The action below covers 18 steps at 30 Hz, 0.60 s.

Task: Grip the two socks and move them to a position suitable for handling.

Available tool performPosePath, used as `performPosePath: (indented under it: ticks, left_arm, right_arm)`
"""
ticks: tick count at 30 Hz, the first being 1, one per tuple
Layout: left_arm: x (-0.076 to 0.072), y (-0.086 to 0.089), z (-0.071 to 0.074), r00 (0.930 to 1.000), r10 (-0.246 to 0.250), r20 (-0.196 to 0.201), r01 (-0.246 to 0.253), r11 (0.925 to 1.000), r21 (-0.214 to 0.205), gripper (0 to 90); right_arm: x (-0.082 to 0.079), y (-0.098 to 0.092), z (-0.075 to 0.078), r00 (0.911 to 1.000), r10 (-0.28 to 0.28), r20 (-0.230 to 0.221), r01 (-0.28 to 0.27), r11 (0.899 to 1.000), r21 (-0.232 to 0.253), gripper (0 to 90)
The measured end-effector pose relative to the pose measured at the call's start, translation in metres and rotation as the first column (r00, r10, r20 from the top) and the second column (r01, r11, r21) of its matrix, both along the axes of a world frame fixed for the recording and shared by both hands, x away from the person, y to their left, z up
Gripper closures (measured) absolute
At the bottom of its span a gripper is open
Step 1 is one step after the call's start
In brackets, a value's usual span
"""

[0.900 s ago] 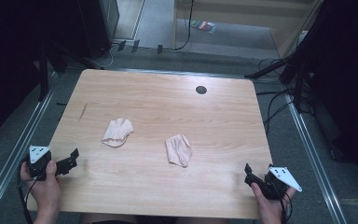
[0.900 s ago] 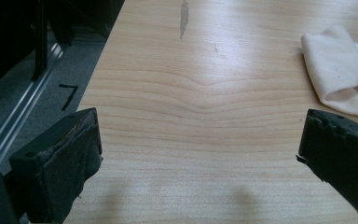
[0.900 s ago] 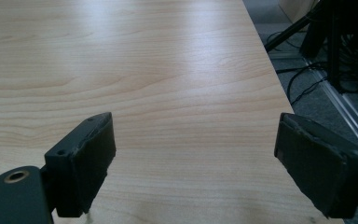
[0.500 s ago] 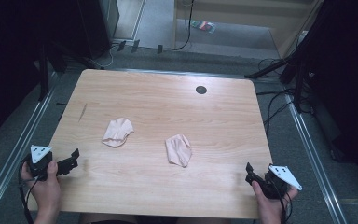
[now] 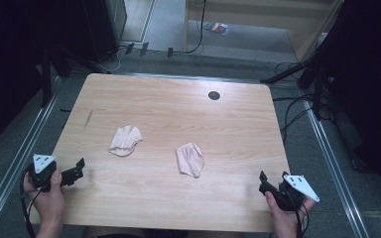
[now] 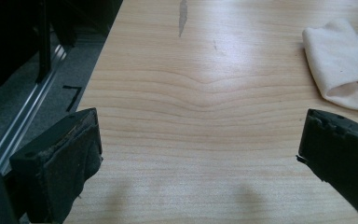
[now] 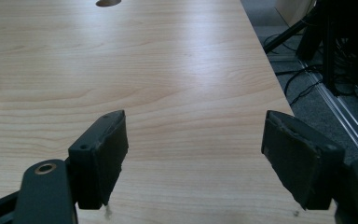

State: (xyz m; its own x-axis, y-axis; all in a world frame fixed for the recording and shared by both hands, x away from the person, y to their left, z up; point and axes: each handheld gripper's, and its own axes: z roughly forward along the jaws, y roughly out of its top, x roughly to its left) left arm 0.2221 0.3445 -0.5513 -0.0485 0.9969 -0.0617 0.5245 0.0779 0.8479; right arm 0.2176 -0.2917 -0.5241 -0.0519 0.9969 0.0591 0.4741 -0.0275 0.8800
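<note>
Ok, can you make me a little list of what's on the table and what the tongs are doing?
table: light wood, with a small dark hole near the far edge
left cloth: pale, crumpled, lying flat
right cloth: pale, folded over, apart from the left one
left tongs: open, at the near left corner, holding nothing
right tongs: open, at the near right corner, holding nothing
hands: one on each tongs
</note>
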Motion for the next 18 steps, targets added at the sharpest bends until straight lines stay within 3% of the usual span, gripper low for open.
performPosePath:
  ticks: [7,10,14,18]
  left_arm:
    - [0.001,-0.004,0.0,0.9999,-0.011,-0.005,0.011,0.9993,0.036,0.0]
    - [0.001,-0.003,0.0,0.9999,-0.011,-0.003,0.011,0.9996,0.027,0.0]
    - [0.0,-0.002,0.0,0.9999,-0.009,0.004,0.009,0.9999,0.012,0.0]
    - [0.0,-0.002,0.0,1.0,-0.002,0.004,0.002,0.9998,0.018,0.0]
  right_arm:
    - [0.005,0.02,0.012,0.9987,0.04,-0.032,-0.04,0.999,-0.014,24.0]
    - [0.006,0.029,0.018,0.9984,0.037,-0.042,-0.038,0.999,-0.018,25.9]
    - [0.007,0.042,0.025,0.996,0.084,-0.031,-0.085,0.996,-0.035,25.4]
    - [0.011,0.057,0.03,0.99,0.131,-0.052,-0.134,0.99,-0.049,25.2]
